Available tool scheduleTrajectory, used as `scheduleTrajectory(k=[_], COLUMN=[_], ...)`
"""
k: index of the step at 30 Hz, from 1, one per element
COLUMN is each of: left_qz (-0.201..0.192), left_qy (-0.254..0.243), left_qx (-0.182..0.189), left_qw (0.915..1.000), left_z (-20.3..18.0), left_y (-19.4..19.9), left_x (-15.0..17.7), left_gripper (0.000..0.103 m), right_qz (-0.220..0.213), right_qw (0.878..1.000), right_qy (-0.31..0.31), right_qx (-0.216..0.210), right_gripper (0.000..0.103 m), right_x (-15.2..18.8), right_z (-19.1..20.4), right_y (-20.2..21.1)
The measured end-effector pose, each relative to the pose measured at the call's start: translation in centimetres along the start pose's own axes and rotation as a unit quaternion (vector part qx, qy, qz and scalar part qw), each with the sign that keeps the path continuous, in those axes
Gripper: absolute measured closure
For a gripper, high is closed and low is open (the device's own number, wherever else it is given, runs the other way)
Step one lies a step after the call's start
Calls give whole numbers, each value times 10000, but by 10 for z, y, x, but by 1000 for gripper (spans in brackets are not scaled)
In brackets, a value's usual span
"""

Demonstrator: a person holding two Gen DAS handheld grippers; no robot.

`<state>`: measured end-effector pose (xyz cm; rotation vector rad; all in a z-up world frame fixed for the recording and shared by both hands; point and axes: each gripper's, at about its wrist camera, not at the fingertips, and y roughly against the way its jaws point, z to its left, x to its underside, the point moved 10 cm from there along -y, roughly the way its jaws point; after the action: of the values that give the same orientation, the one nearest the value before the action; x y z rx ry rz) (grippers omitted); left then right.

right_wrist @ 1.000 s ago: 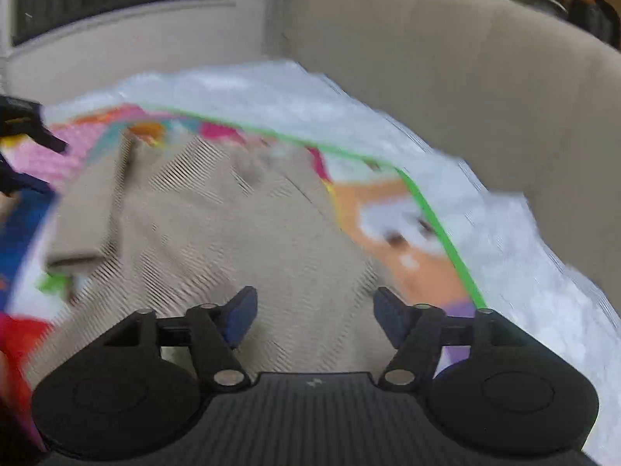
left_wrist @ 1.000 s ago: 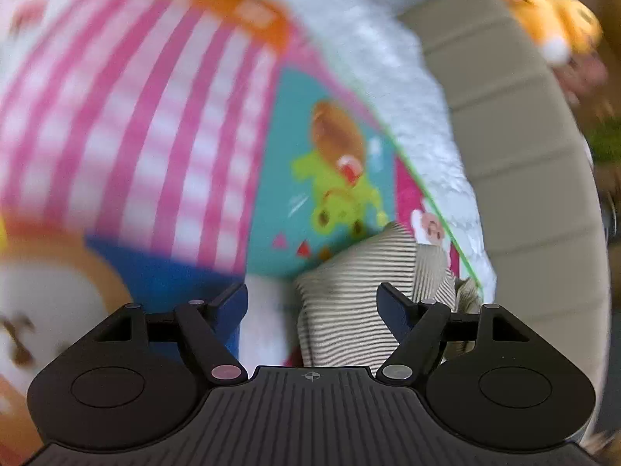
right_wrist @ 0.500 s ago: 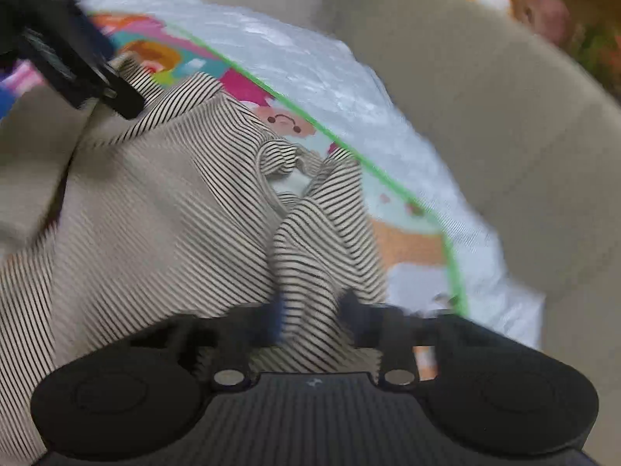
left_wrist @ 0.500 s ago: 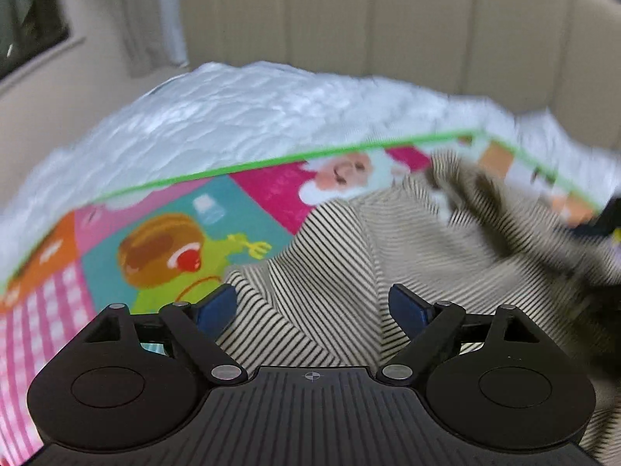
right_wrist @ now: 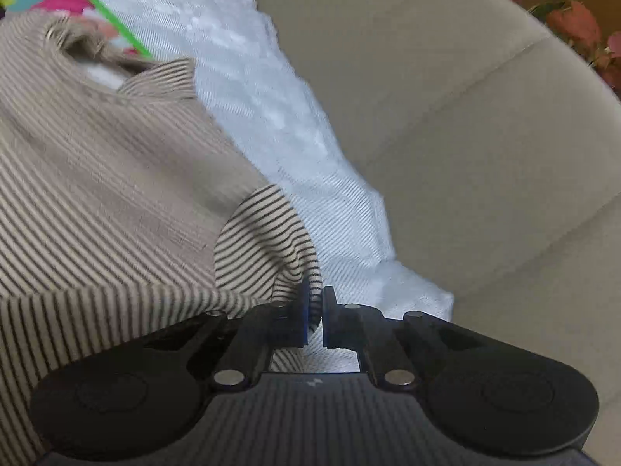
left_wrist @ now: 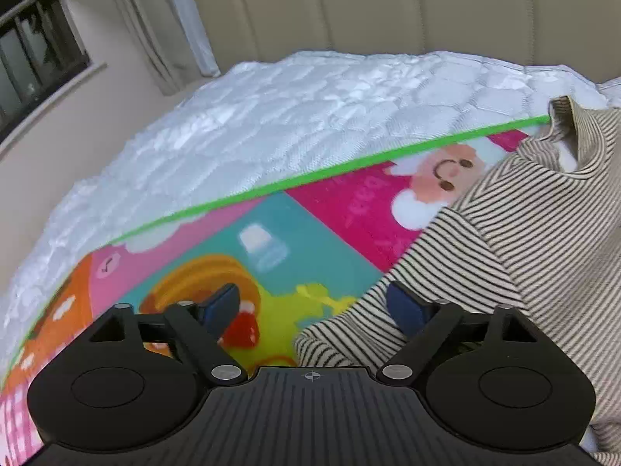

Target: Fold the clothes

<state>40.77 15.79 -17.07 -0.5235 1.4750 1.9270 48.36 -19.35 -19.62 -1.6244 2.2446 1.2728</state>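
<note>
Beige padded headboard (left_wrist: 427,7) across the far side, white quilt (left_wrist: 271,124) below it, bright play mat (left_wrist: 295,233) with a green border laid on the quilt. Curtain (left_wrist: 155,19) and dark window (left_wrist: 35,46) at far left of the left view.

Striped shirt (left_wrist: 524,240) spread on the mat, neckline at the mat's green edge, one sleeve running down toward the left gripper (left_wrist: 314,306). In the right view, shirt (right_wrist: 97,178) filling the left half, its far corner spilling off the mat onto the quilt beside the headboard (right_wrist: 465,155).

Against a second ago: left view swung from blurred pink checks to a steady look up the bed; much more mat bare now at left. Left jaws just been opening, now wide apart, sleeve hem lying under the right finger, not pinched. Right gripper (right_wrist: 316,314) was parted above the shirt's middle; now closed together, clamped on a bunched fold at the shirt's right edge, striped cloth squeezed between the blue pads (right_wrist: 300,322).

Open room: broad bare mat left of the sleeve, bare quilt beyond the green border. Tight on the right: only a narrow strip of quilt (right_wrist: 310,155) between shirt edge and headboard.
</note>
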Motion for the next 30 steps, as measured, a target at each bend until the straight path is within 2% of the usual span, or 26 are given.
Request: scheduleTrajectory(k=[2,3,4,5,6,7,9,10,13,15,16,19,22,27,29,30], left_qz=[9,33,65,86,105,124,88,56,5,16,39,172,247,418,488,486], left_qy=[52,100,169,209,187,164,72,19,-257,-427,-497,-711,-929,-1171,-1332,-1456], left_qx=[-120,-159,-188,-272,-335,-390,-212,-93,264,543,692,1099,1315,1667,1774,1765], left_qw=[9999,9998,9997,9994,9992,9990,9997,9999,9993,9976,9964,9912,9866,9781,9739,9723], left_z=[4,6,9,12,12,13,4,-2,-33,-57,-70,-104,-134,-181,-198,-204], left_y=[-2,-3,0,5,14,23,53,70,120,154,171,211,240,265,270,271], left_x=[-1,-2,-2,-2,-1,1,8,12,26,36,42,57,72,97,108,112], left_gripper=[8,8,8,9,14,14,11,8,8,6,5,3,2,2,2,2], right_qz=[3,45,43,-15,-90,-199,-416,-482,-498,-493,-491,-363,-172,-45,-274,-377], right_qw=[10000,9997,9992,9979,9961,9944,9895,9875,9800,9764,9736,9608,9479,9605,9744,9811], right_qy=[-58,-202,-388,-616,-843,-942,-1134,-1091,-767,-365,-163,326,860,1603,1457,1028], right_qx=[-45,-96,-122,-185,-250,-432,-798,-1030,-1766,-2071,-2222,-2730,-3064,-2274,-1690,-1594], right_gripper=[98,88,73,66,53,39,23,19,18,16,12,2,2,3,14,20], right_x=[-2,-3,-5,-8,-11,-10,-9,-6,3,14,20,47,71,94,84,74], right_z=[-2,-8,-16,-26,-39,-44,-54,-52,-30,-10,1,32,64,99,85,71], right_y=[-2,-2,3,11,24,44,83,100,162,203,224,270,297,279,272,271])
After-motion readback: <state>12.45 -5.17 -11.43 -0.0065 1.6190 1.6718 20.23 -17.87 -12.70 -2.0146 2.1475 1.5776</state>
